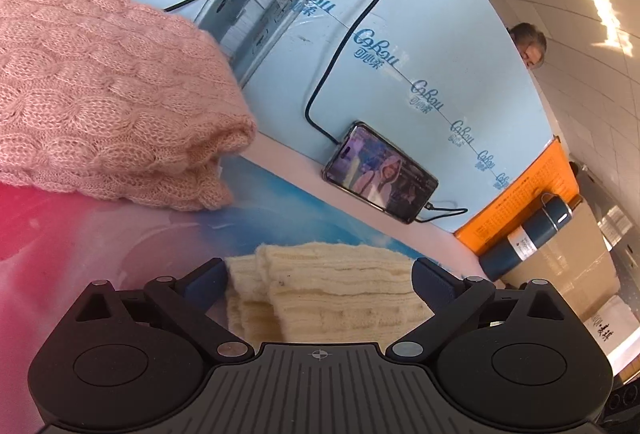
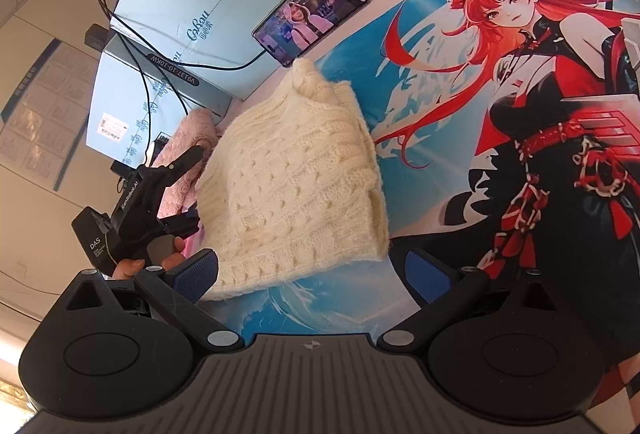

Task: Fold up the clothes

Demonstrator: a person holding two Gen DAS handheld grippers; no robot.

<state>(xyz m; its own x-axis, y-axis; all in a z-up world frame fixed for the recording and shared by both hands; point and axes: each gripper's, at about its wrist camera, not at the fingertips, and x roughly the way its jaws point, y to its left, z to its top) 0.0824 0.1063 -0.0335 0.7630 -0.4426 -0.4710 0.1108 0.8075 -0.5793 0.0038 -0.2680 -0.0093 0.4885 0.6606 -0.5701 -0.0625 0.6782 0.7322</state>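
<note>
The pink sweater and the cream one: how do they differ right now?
The pink sweater sits off to the side, away from both grippers; the cream sweater lies on the printed mat between the open left gripper and open right gripper. The pink knit looks fuzzier, the cream one ribbed and firmer. Both are cable-knit and already folded into compact bundles.

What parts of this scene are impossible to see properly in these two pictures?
- Cream cable-knit sweater, left wrist view: its near part is hidden behind the left gripper.
- Pink cable-knit sweater, right wrist view: mostly covered by the cream sweater and the left gripper.
- Dark blue bottle, left wrist view: label print too small to read.
</note>
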